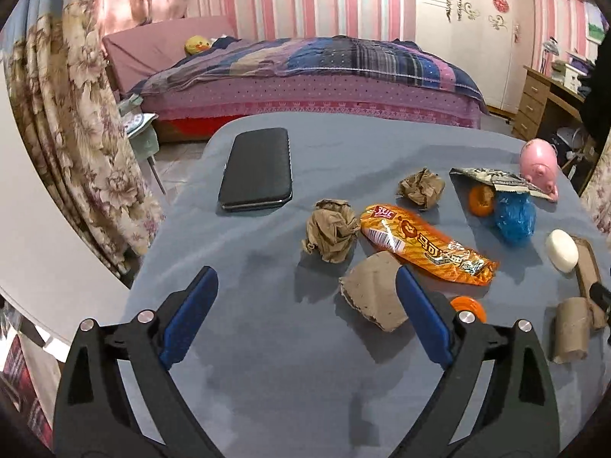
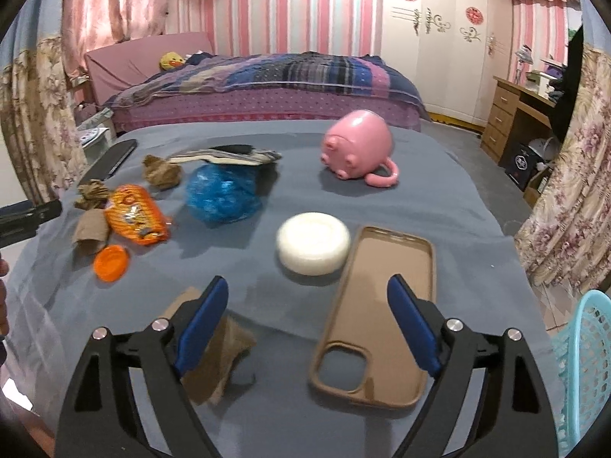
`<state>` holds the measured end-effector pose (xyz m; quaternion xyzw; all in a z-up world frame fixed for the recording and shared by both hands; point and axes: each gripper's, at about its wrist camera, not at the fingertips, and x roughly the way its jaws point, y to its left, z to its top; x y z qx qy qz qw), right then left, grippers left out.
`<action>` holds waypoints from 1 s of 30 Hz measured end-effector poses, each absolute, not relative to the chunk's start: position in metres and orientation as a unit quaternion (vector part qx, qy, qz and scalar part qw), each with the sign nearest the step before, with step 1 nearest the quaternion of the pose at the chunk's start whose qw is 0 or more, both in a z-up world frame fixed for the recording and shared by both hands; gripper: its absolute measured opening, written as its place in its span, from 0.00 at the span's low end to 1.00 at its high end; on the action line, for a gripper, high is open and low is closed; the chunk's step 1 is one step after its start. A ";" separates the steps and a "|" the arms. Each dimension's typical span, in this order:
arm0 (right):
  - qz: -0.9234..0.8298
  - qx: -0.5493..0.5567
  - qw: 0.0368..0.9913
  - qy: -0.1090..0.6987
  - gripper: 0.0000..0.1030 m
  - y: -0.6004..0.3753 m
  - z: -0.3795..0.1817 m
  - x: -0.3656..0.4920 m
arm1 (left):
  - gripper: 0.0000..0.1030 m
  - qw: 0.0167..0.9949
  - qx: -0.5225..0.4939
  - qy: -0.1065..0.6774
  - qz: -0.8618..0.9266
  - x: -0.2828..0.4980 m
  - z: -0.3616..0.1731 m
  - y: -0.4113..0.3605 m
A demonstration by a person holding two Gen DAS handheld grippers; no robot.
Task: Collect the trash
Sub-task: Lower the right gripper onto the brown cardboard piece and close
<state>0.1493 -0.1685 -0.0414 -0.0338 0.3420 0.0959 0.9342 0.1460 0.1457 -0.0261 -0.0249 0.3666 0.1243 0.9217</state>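
The trash lies scattered on the blue-clothed counter: two crumpled brown paper balls, an orange snack wrapper, a torn cardboard tube, an orange cap, a blue plastic bag and a second cardboard tube. We see the left claw spread wide and holding nothing, its right pad just beside the torn tube. The right claw is likewise wide open and empty above a brown phone case, with a white soap bar and a pink pig mug beyond.
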 end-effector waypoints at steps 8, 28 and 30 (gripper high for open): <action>0.126 -0.046 0.924 0.358 0.82 -0.136 -0.047 0.140 | 0.90 0.919 -0.001 0.376 0.120 0.145 -0.029 0.138; 0.213 0.036 0.880 0.423 0.45 -0.119 -0.070 0.150 | 0.90 0.911 -0.035 0.408 0.057 0.143 -0.041 0.112; 0.219 0.045 0.881 0.418 0.40 -0.122 -0.068 0.150 | 0.90 0.910 -0.033 0.409 0.050 0.143 -0.042 0.107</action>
